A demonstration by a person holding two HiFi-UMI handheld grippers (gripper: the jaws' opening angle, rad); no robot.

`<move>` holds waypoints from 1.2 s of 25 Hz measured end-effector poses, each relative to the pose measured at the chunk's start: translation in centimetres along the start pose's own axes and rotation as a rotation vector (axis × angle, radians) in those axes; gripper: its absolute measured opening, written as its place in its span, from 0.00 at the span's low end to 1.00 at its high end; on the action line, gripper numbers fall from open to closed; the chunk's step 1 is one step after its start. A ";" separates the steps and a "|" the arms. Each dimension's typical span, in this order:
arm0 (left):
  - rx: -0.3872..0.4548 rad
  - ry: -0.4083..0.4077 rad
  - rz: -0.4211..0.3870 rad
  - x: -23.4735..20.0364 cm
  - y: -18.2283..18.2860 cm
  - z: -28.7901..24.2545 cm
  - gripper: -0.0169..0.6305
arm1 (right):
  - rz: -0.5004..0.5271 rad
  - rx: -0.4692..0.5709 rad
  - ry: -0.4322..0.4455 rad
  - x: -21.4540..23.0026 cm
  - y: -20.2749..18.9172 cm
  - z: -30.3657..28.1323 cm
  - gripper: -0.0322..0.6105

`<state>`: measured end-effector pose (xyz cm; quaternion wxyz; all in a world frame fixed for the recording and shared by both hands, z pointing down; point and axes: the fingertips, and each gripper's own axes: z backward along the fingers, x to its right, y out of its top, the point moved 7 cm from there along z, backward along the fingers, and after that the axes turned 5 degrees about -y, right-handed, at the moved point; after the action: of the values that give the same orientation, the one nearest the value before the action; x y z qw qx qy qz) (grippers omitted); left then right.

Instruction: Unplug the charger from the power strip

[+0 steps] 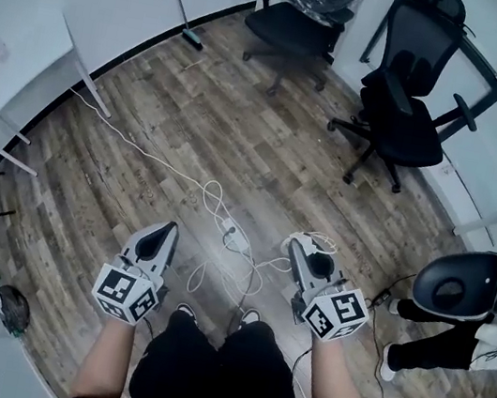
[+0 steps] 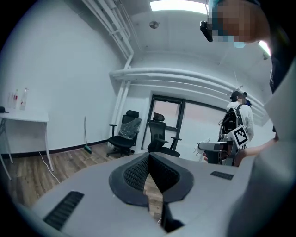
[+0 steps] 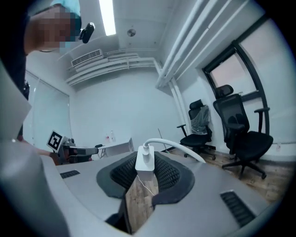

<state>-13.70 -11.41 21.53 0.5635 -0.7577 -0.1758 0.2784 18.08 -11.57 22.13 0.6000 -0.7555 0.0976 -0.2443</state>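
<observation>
You're holding R gripper (image 3: 146, 173) half-open, clamping charger (image 3: 144, 159): small white block, white cable (image 3: 180, 147) curving off top, well above power strip (image 1: 233, 235) on floor (image 1: 147, 128). L gripper (image 2: 149, 161) jaws sitting together, gripping nothing.

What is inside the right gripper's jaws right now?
The right gripper holds a white charger between its pads, its cable arching away. The charger's prongs are out of sight, covered by its body and the pads.
</observation>
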 end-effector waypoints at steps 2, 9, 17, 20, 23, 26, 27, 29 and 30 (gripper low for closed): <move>0.005 0.002 -0.012 2.0 1.9 1.1 0.05 | 0.039 0.011 0.016 -1.3 2.6 1.2 0.21; 0.037 0.011 -0.069 4.6 8.4 4.8 0.05 | 0.130 0.053 0.036 -6.2 10.5 3.2 0.21; 0.081 0.026 -0.091 7.5 13.1 8.5 0.05 | 0.138 0.149 -0.001 -7.8 16.3 6.4 0.21; 0.120 0.025 -0.082 7.9 14.3 9.0 0.05 | 0.136 0.166 -0.007 -8.1 17.1 7.4 0.21; 0.143 0.007 -0.087 8.3 15.2 9.2 0.05 | 0.149 0.179 -0.021 -8.7 17.6 8.1 0.21; 0.153 0.009 -0.096 7.8 15.8 10.2 0.05 | 0.149 0.185 -0.025 -9.8 17.7 8.0 0.21; 0.155 0.012 -0.096 7.7 16.0 10.5 0.05 | 0.150 0.184 -0.026 -10.1 17.8 8.1 0.21; 0.155 0.016 -0.094 7.6 16.2 10.8 0.05 | 0.159 0.181 -0.026 -10.4 18.2 8.2 0.21; 0.154 0.017 -0.093 7.6 16.3 10.9 0.05 | 0.165 0.180 -0.024 -10.6 18.4 8.3 0.21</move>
<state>-15.31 -3.71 2.00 0.6338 -0.7054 -0.1840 0.2585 15.71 -4.56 0.61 0.6847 -0.6907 0.1301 -0.1928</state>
